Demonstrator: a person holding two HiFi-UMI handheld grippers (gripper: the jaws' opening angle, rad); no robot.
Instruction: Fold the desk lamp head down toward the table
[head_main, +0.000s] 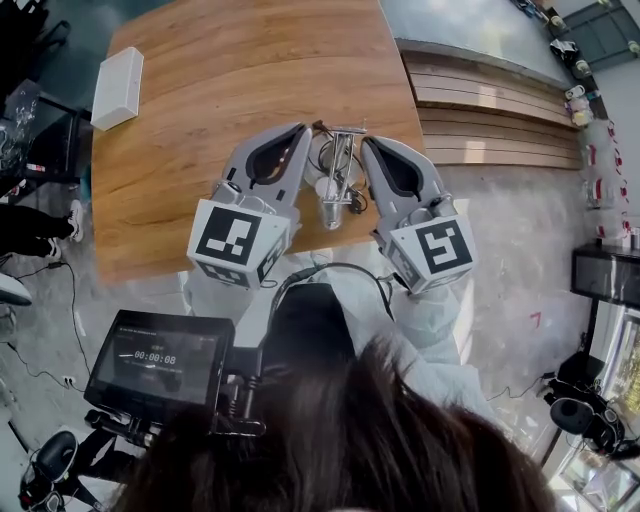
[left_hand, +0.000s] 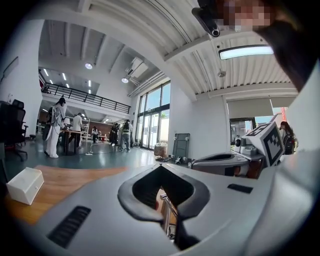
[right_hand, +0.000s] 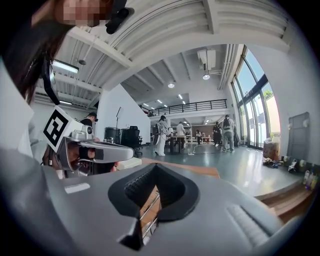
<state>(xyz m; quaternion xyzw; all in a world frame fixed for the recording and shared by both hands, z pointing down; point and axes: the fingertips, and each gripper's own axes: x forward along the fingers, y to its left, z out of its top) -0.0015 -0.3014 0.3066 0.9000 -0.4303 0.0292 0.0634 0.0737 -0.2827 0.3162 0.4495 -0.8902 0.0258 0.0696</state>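
Table (head_main: 220, 80): wood, it runs from the near middle to the far left of the head view.
Lamp (head_main: 336, 188): a thin metal frame with a pale rounded part on its near side. It stands close to the table's near edge, between the two grippers.
Left gripper (head_main: 301, 128): left of the lamp, pointing away from the person. Its jaws are closed tip to tip (left_hand: 160, 166) and clamp nothing. A metal rod of the lamp (left_hand: 166, 215) shows through the hollow between the pads.
Right gripper (head_main: 369, 142): right of the lamp, with its jaws also brought together at the tips (right_hand: 155, 166) and holding nothing. Wood and lamp rods (right_hand: 147, 212) show through its hollow.
Contact: both tips sit just beside the lamp's far crossbar, and I cannot tell if they touch it.
Cable (head_main: 322, 158): dark, looped on the table by the lamp.
Box (head_main: 118, 87): white, at the table's far left corner, well apart from the lamp.
Screen (head_main: 160, 360): dark, with a timer readout, near left, below the table edge.
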